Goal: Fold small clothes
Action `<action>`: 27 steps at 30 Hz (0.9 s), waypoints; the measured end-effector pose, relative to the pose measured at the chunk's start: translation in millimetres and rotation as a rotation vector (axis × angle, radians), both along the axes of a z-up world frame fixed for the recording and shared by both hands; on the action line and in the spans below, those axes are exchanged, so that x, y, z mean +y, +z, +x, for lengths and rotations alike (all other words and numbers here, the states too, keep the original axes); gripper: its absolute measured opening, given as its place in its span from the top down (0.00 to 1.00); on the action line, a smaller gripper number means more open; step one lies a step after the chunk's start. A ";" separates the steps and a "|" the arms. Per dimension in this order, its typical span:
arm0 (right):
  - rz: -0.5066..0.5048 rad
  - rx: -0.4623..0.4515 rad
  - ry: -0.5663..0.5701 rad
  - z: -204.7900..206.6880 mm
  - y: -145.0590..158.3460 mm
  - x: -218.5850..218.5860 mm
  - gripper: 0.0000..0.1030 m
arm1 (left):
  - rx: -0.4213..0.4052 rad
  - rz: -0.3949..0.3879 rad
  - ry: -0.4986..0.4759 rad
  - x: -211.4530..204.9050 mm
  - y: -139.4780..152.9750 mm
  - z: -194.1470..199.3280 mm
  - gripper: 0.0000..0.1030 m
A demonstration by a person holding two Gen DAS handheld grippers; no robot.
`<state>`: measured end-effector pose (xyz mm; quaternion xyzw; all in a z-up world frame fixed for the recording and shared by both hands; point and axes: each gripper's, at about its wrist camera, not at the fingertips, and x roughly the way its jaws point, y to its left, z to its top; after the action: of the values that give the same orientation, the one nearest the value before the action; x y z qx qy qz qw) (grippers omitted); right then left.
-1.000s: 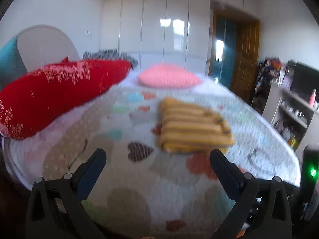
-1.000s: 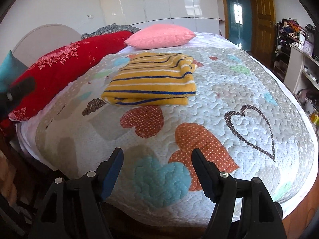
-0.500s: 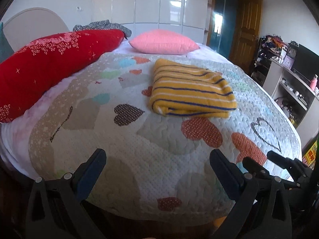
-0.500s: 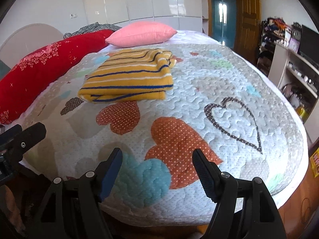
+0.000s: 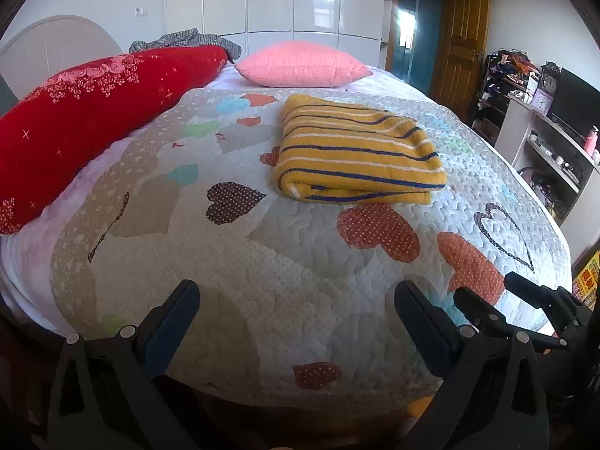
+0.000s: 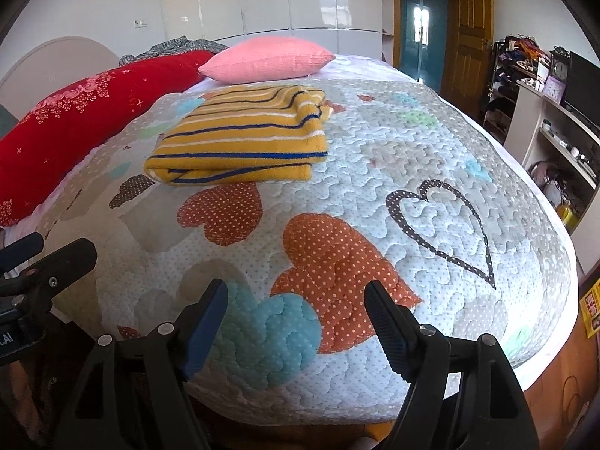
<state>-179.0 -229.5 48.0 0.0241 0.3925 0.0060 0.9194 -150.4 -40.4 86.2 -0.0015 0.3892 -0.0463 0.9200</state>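
One garment looks folded already, and I see no other loose clothes on the quilt.

My yellow striped top point(image 5: 356, 153) lies as a neat folded stack on the heart-patterned quilt point(image 5: 262, 262) toward the middle of the bed, below the pink pillow point(image 5: 300, 63) and right of the red bolster point(image 5: 86, 120). Both my left gripper point(image 5: 296, 300) and right gripper point(image 6: 296, 296) hover at the near edge, well short of it, fingers spread apart with nothing between them. I judge this piece done; a rumpled grey cloth point(image 5: 187, 39) behind the bolster may or may not be next.
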 end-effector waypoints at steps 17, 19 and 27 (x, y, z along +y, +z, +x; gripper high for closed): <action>-0.008 0.028 0.009 2.2 -8.7 0.8 0.22 | 0.043 -0.024 0.005 3.5 -8.0 3.2 0.00; -0.008 0.033 0.008 1.8 -9.7 1.8 0.22 | 0.047 -0.025 0.005 3.3 -9.4 3.5 0.00; -0.010 0.042 0.011 2.2 -12.3 1.9 0.21 | 0.068 -0.043 0.007 5.2 -13.6 5.2 0.00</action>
<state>-176.8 -227.6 35.7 0.0174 0.4120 0.0086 0.9110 -145.3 -35.2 72.6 -0.0240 0.4193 -0.0513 0.9061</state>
